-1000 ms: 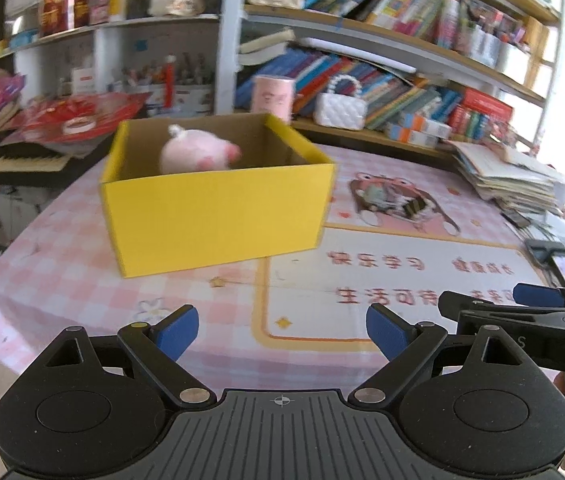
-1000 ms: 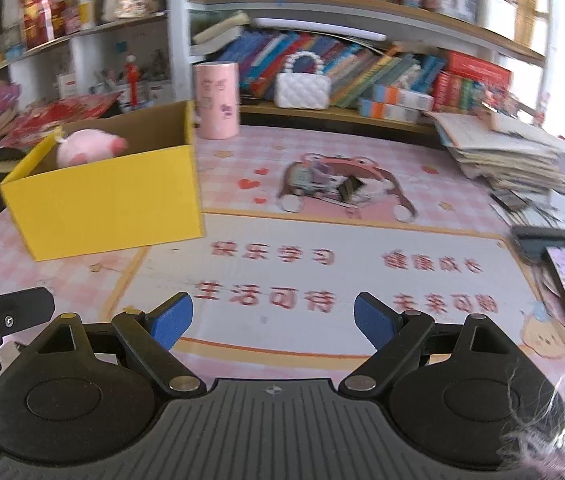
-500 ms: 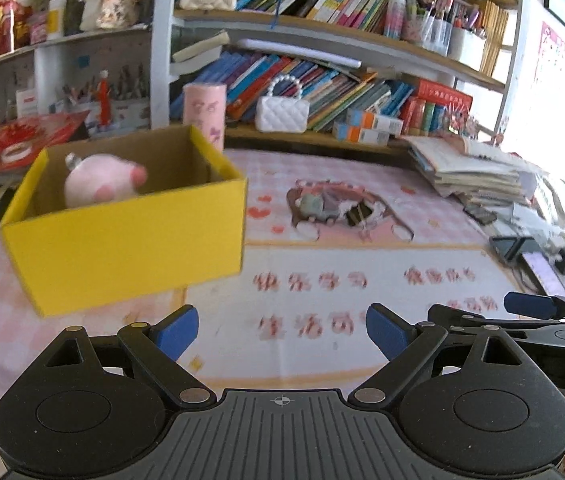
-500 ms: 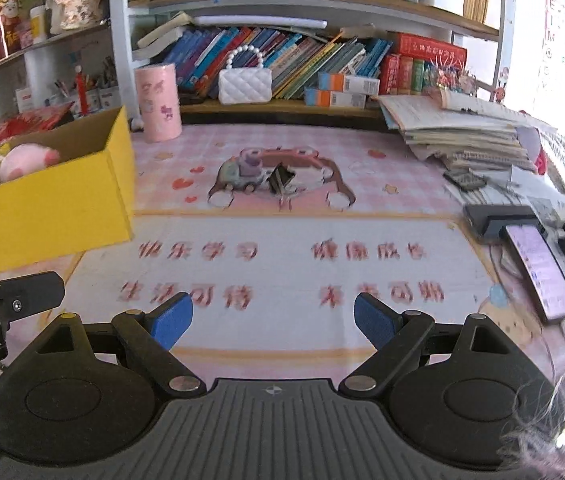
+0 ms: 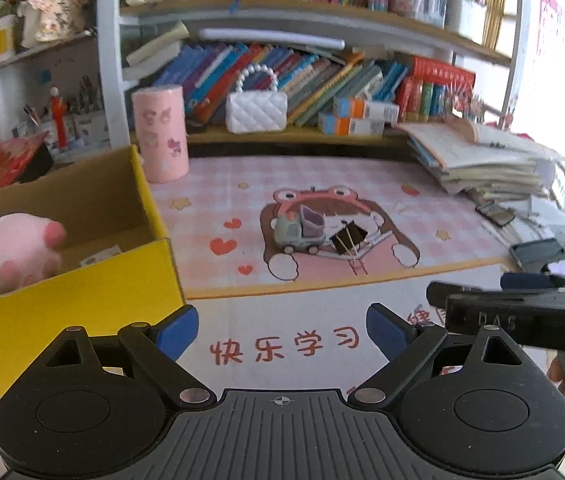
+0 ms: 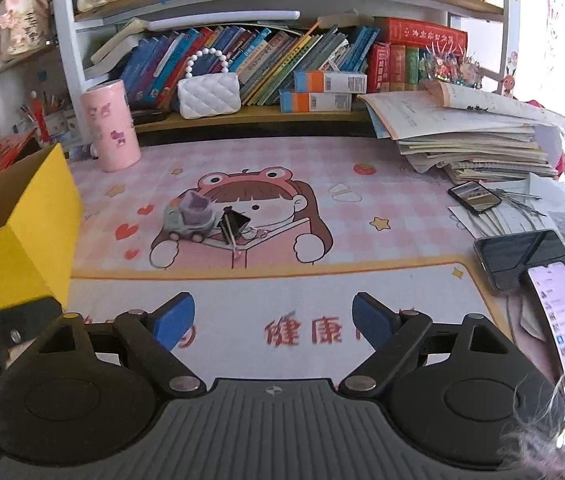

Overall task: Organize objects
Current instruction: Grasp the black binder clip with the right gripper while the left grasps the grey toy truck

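A yellow cardboard box [image 5: 82,300] stands on the table at the left and holds a pink plush pig [image 5: 18,252]. The box also shows in the right wrist view [image 6: 26,232]. A small grey toy truck [image 5: 298,232] and a black binder clip [image 5: 348,236] lie on the cartoon mat in the middle; both show in the right wrist view, truck [image 6: 188,220] and clip [image 6: 236,222]. My left gripper [image 5: 282,332] is open and empty, next to the box's right front corner. My right gripper [image 6: 272,320] is open and empty, short of the truck and clip.
A pink cylinder [image 6: 110,126] and a white quilted handbag [image 6: 208,94] stand at the back by the bookshelf. A stack of papers [image 6: 466,136] and phones [image 6: 522,258] lie at the right. The pink mat [image 6: 362,216] covers the table.
Both grippers have swung right and forward. The box has slid to the left of both views and the truck and clip have come nearer. Both grippers stay open.
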A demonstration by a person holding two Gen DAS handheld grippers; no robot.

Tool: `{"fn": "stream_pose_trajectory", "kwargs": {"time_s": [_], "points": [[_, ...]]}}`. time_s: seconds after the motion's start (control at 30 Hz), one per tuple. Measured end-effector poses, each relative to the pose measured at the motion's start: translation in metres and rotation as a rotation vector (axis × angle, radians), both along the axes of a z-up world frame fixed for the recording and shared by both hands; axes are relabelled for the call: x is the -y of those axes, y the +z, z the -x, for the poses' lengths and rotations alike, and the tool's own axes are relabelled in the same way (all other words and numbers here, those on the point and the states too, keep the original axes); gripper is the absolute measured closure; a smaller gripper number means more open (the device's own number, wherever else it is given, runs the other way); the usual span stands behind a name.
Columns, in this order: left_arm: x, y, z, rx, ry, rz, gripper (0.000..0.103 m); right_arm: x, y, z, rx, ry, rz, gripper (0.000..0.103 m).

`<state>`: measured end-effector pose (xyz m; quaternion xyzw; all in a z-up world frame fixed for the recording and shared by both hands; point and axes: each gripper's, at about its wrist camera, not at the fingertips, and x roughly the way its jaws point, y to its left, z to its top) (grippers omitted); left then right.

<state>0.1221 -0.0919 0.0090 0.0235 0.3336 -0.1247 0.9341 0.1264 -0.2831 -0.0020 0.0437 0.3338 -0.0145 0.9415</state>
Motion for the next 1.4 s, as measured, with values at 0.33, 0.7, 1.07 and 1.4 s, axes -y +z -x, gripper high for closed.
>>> {"fn": "stream_pose_trajectory", "kwargs": {"time_s": [0.33, 0.7, 1.07, 1.4], "points": [[0.017, -0.012, -0.024, -0.058, 0.012, -0.041, 0.01, 0.016, -0.016, -0.046, -0.029, 0.084, -0.074, 0.041], [0.029, -0.018, -0.033, -0.084, 0.02, -0.096, 0.01, 0.009, -0.04, -0.118, 0.018, 0.283, -0.041, 0.044], [0.037, -0.019, -0.041, -0.097, 0.042, -0.131, 0.01, 0.001, -0.073, -0.161, -0.024, 0.369, 0.034, 0.059], [0.062, -0.022, -0.062, -0.079, -0.015, -0.131, 0.01, 0.054, -0.053, -0.14, -0.005, 0.228, -0.088, 0.064]]}}
